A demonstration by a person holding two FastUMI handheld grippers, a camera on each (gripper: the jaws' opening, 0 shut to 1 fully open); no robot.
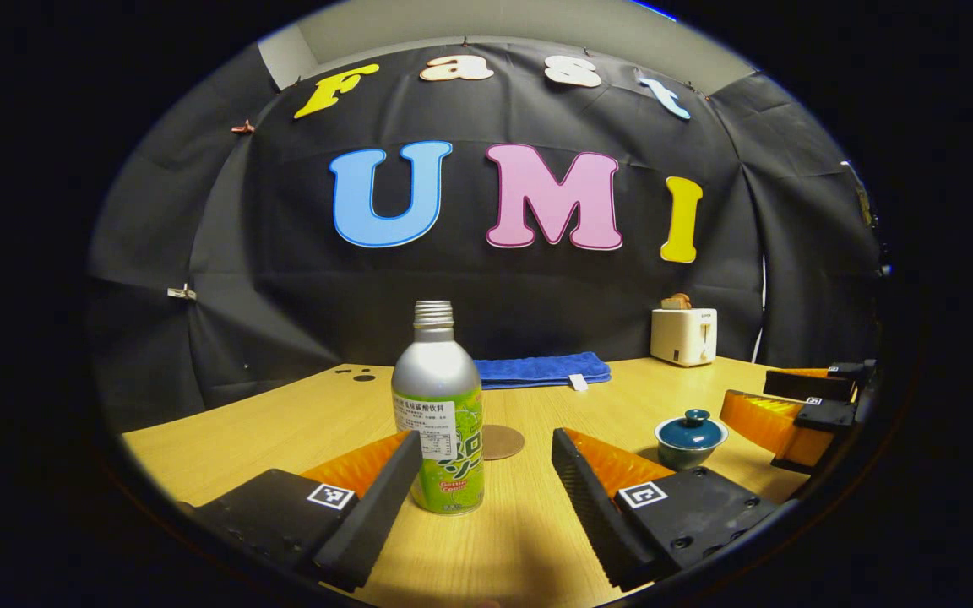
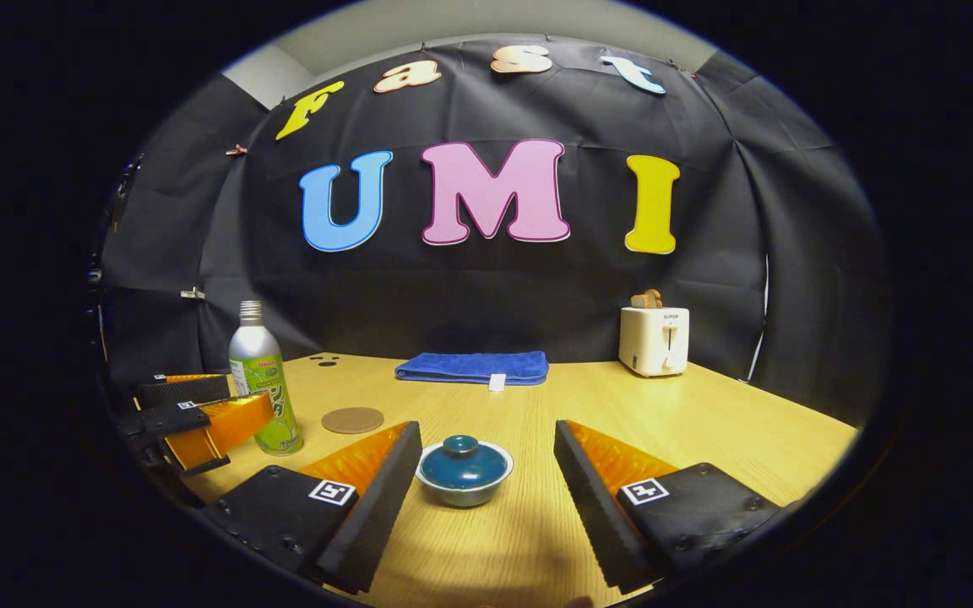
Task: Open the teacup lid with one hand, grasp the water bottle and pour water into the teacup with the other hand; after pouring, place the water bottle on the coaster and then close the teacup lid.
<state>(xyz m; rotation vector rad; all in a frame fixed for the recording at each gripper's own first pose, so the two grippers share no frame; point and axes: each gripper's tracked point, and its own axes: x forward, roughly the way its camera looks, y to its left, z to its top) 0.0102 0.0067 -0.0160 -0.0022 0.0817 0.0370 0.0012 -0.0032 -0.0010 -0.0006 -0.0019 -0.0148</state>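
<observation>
A silver bottle (image 1: pixel 440 409) with a green label and no cap stands upright on the wooden table (image 1: pixel 284 431), just ahead of my left gripper (image 1: pixel 486 460), whose fingers stand open on either side of it without touching. Behind the bottle lies a round cork coaster (image 1: pixel 501 442). The teal teacup (image 1: pixel 690 437) with its lid on sits to the right. In the right gripper view, the teacup (image 2: pixel 464 469) rests between the open fingers of my right gripper (image 2: pixel 486 456), untouched. The bottle (image 2: pixel 265 384), the coaster (image 2: pixel 352 420) and the left gripper (image 2: pixel 199 418) appear at the left there.
A folded blue towel (image 2: pixel 474 367) lies at the back of the table by the black cloth. A white toaster (image 2: pixel 654 339) stands at the back right. The right gripper (image 1: pixel 799 414) shows at the right edge of the left gripper view.
</observation>
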